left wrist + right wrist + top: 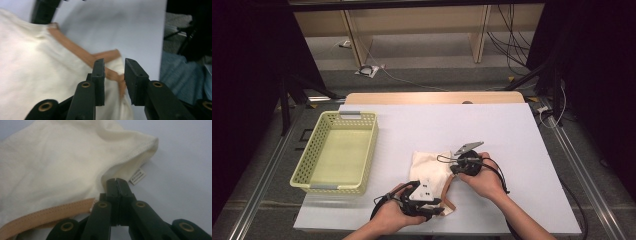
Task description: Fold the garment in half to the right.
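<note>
A cream cloth bag (429, 167) with a tan strap (448, 194) lies crumpled on the white table (512, 135). My left gripper (438, 206) is at the bag's near corner. In the left gripper view its jaws (113, 63) stand apart, with the tan strap (75, 50) running across the cloth (37, 75) and passing between them untouched. My right gripper (454, 170) is at the bag's right edge. In the right gripper view its jaws (117, 180) are pressed together on the hem of the bag (62, 165), beside a small white label (138, 176). The strap (45, 216) lies at lower left.
A pale yellow perforated basket (373, 150) sits on the table's left side with nothing in it. The table's front edge is just behind my hands. Black frame posts and cables stand beyond the far and right edges.
</note>
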A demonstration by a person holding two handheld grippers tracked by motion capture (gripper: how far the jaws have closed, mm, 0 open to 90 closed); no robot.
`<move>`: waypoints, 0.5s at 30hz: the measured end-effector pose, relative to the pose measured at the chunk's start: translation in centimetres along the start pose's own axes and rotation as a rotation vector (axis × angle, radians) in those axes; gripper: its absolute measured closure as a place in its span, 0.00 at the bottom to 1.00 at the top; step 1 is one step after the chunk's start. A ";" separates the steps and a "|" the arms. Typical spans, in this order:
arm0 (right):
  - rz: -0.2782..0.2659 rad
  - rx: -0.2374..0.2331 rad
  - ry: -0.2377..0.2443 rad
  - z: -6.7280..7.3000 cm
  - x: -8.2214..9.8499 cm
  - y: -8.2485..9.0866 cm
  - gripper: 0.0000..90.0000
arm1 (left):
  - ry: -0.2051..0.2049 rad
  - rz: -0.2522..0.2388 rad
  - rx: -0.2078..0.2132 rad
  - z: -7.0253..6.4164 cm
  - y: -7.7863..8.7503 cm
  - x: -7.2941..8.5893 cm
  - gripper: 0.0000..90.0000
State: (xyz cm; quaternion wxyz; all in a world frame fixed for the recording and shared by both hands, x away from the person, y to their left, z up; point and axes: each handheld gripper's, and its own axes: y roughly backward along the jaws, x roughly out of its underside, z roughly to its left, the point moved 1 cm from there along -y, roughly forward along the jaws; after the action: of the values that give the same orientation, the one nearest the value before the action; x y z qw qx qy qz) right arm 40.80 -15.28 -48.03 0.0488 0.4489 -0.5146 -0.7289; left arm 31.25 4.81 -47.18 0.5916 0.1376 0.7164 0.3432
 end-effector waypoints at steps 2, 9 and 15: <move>0.000 0.002 0.003 0.1 -0.1 0.0 1.00 | 0.018 -0.006 -0.034 0.5 0.1 -0.1 0.80; -0.076 0.026 0.020 0.4 -0.8 1.1 1.00 | 0.030 0.060 -0.116 1.7 -0.9 0.0 0.88; -0.055 -0.015 0.047 1.6 -1.0 0.3 1.00 | 0.014 0.085 -0.085 1.2 -2.5 0.0 0.89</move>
State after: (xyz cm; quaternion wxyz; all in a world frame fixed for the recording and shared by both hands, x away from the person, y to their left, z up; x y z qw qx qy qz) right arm 40.15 -13.77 -47.11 0.0442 0.4796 -0.4952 -0.7231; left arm 32.94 3.42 -48.91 0.5768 0.1403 0.6988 0.3991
